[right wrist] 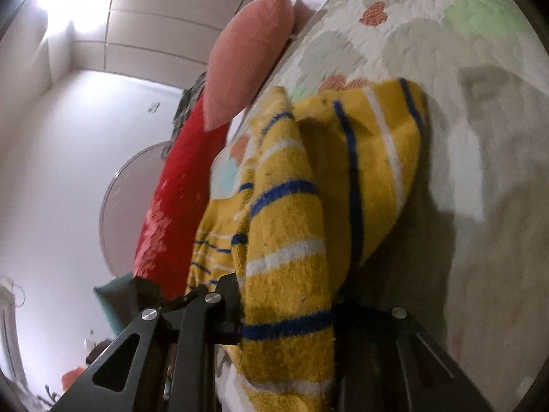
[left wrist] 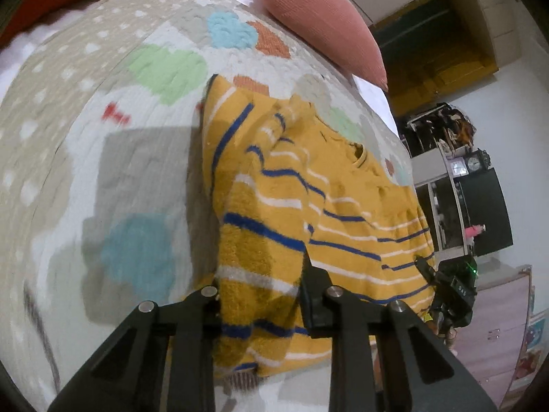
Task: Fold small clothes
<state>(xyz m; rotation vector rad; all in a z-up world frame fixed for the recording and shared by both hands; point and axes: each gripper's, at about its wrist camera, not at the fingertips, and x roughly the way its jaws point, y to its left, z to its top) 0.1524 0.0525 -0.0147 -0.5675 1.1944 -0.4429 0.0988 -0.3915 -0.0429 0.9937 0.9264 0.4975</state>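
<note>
left gripper [left wrist: 260, 305]: i am pinching the sweater's striped hem between my two fingers; cloth is filling the gap and draping over the near side.
right gripper [right wrist: 284, 312]: i am clamping another part of the same sweater, a thick fold of yellow cloth bunching up between the fingers and rising in front of the lens.
sweater [left wrist: 308, 213]: yellow with blue and white stripes, it is lying on the quilt, its collar pointing toward the pillow, its near edge lifting where i am holding it; in the right wrist view [right wrist: 308, 189] it is hanging in a raised hump above the quilt.
quilt [left wrist: 103, 120]: pale, with green, blue and orange patches, it is spreading under and around the sweater.
pillow [left wrist: 322, 20]: pink, resting at the quilt's far edge, beyond the sweater and apart from it.
red cloth [right wrist: 178, 192]: lying beside the quilt, just below the pillow in the right wrist view.
</note>
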